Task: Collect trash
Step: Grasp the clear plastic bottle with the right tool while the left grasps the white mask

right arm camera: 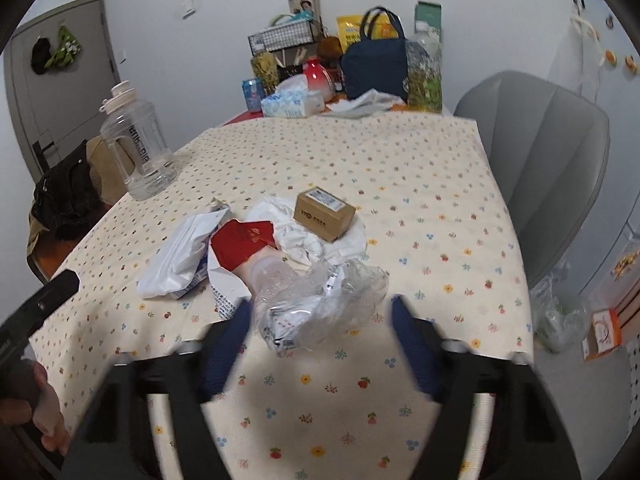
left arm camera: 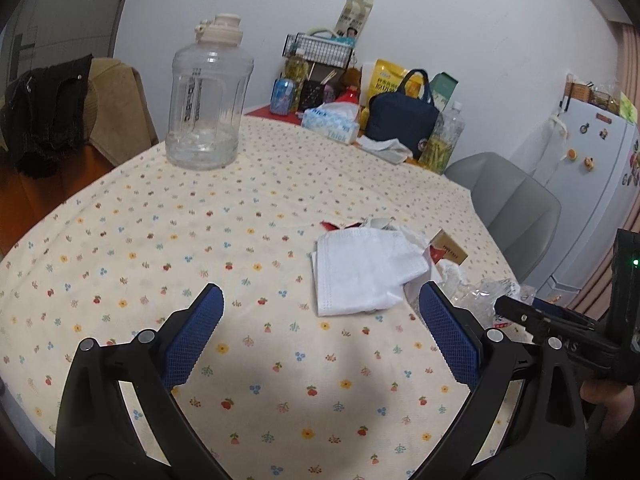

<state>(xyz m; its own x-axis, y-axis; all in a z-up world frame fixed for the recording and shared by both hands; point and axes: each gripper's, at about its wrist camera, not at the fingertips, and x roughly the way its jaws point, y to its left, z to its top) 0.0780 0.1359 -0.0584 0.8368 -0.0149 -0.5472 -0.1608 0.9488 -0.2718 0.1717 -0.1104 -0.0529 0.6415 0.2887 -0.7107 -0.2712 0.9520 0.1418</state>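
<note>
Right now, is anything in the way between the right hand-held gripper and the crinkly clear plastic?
Nothing visible is. The right hand-held gripper is open, and the crumpled clear plastic lies right in front of its fingers on the flowered tablecloth. The brown box and red paper sit farther back.

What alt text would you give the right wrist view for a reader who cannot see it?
The open right gripper hovers over a floral tablecloth, its blurred blue fingers flanking crumpled clear plastic at the near edge of a trash pile. Behind lie white wrappers, a red packet and a small cardboard box; a clear water jug stands far left.
</note>
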